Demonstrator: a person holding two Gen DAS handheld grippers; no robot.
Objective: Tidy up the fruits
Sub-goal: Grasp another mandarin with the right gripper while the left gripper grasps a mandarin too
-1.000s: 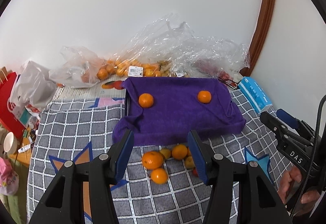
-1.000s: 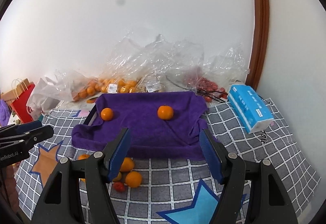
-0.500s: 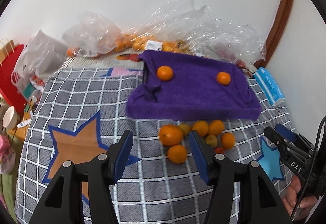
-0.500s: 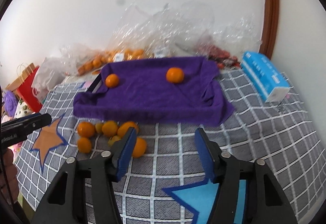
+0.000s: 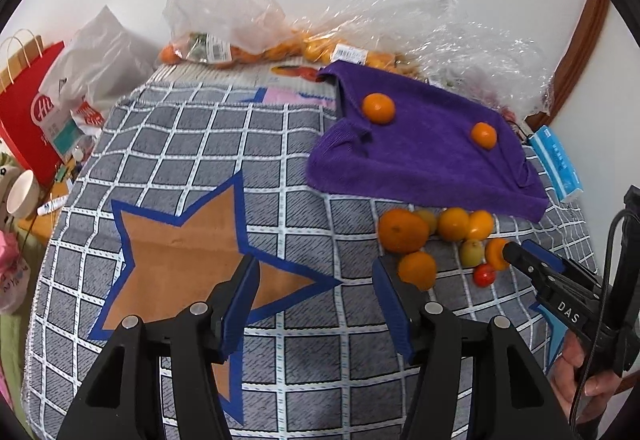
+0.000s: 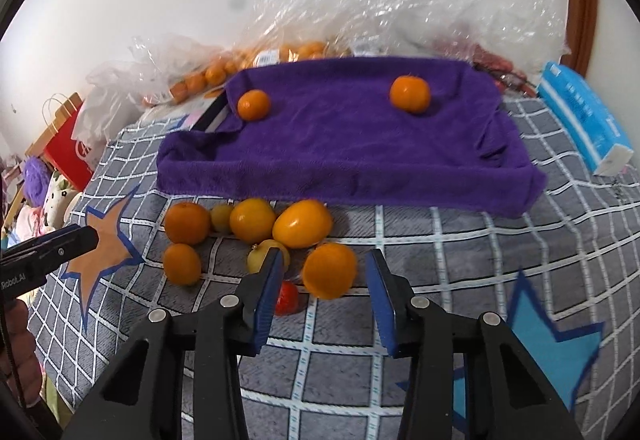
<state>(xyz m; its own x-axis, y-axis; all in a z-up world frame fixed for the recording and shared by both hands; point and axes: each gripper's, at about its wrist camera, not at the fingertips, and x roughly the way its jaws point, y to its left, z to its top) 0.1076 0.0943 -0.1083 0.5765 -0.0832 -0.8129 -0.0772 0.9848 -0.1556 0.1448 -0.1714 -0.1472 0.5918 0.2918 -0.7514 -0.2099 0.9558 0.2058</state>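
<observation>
A purple towel (image 6: 360, 144) covers a tray and carries two oranges (image 6: 253, 104) (image 6: 410, 94). In front of it lies a loose pile: several oranges, two small yellow-green fruits and a small red fruit (image 6: 287, 298). My right gripper (image 6: 324, 260) is closing, with the nearest orange (image 6: 329, 270) between its blue pads and a gap showing on each side. My left gripper (image 5: 316, 272) stands open over the brown star (image 5: 180, 240) with nothing between its fingers. An orange (image 5: 417, 269) sits just beyond its right fingertip. The right gripper's tip (image 5: 516, 252) shows beside the pile.
Clear plastic bags (image 5: 240, 40) holding more oranges line the back wall. A blue tissue pack (image 6: 584, 120) lies right of the towel. A red paper bag (image 5: 32, 100) and a white cup (image 5: 22, 194) sit off the table's left edge. A grey checked cloth (image 5: 200, 144) covers the table.
Both grippers have dropped toward the table. The right one's jaws have narrowed and now bracket an orange at the front of the pile. The left one has swung left over the star.
</observation>
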